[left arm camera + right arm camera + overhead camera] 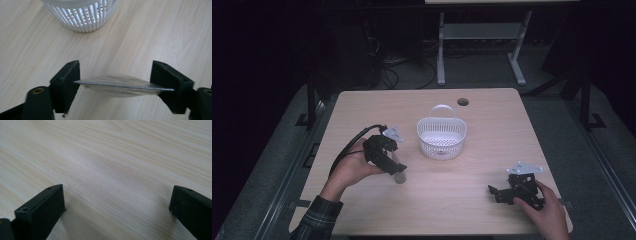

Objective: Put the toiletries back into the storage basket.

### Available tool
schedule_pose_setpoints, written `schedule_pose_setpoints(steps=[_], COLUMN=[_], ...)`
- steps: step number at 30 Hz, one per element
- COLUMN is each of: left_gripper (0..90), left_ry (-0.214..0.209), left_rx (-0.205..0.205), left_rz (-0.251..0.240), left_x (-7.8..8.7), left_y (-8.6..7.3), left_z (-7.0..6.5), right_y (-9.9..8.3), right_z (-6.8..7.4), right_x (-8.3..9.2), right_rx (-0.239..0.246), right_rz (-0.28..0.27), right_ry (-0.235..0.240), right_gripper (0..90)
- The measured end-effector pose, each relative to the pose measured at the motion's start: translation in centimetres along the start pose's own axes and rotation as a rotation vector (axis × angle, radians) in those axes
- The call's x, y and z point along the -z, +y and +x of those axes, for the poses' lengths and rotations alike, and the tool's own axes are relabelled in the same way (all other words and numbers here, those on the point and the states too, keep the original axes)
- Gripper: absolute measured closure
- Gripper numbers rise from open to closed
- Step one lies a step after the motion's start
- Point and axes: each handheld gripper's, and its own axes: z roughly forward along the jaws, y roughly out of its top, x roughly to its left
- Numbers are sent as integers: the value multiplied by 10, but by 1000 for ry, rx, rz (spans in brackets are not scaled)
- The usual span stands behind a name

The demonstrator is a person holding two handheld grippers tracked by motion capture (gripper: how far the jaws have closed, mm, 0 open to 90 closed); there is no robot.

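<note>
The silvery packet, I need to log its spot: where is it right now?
In the left gripper view the silvery packet sits between the left hand-held gripper's jaws, touching both. In the high view it lies on the table, left of centre, in front of the white basket.

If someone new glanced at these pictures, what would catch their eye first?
Probably the white basket at the middle of the table. Next, the left gripper, its jaws touching both ends of a clear, flat packet near the basket. The right gripper rests open at the table's near right.

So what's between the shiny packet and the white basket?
Just bare table between the packet and the basket, seen in the left gripper view.
</note>
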Motion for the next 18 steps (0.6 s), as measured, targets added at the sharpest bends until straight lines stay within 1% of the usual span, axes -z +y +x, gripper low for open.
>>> schedule_pose_setpoints(steps=[2,7,13,14,18], left_gripper=[284,291,293,293,293], left_ry=[-2,-2,1,1,5], left_rx=[-6,-6,-4,4,12], left_rz=[-1,-1,-16,-27,-36], left_x=[1,1,1,1,2], left_y=[0,-1,-2,-3,-3], left_z=[0,-1,-1,-1,-1], right_y=[0,0,0,0,0], right_z=[0,0,0,0,0], right_x=[0,0,0,0,0], right_rx=[0,1,2,2,-1], right_rz=[0,2,2,2,0], right_ry=[0,1,1,1,1], right_gripper=[0,0,0,0,0])
